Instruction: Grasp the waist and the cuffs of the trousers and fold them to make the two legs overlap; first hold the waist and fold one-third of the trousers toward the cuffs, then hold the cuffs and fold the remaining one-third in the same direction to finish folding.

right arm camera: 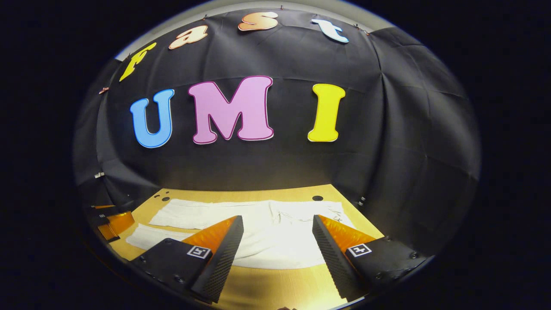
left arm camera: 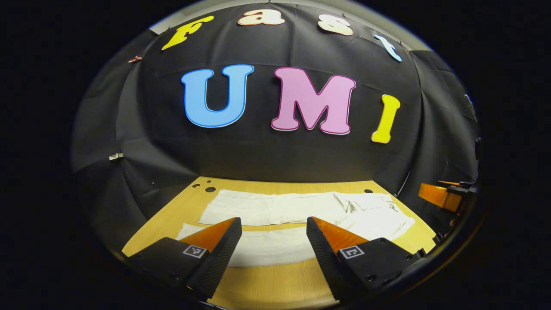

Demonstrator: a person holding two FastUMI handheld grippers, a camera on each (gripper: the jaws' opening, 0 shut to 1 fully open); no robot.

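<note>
Trousers (left arm camera: 301,206) lie flat on the counter (left arm camera: 275,284), legs apart, cuffs left, waist right. Soft, light cloth, I judge, likely to sag, so I'd pinch waist and cuff edges. My left fingers (left arm camera: 273,234) and right fingers (right arm camera: 277,232) hover apart, empty.

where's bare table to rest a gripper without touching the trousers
Bare wood runs along the near edge of the table, between the trousers and each open gripper, the left gripper and the right gripper. A thin strip lies behind the trousers by the booth wall, and a narrow gap shows between the two legs. The middle is covered by cloth.
</note>
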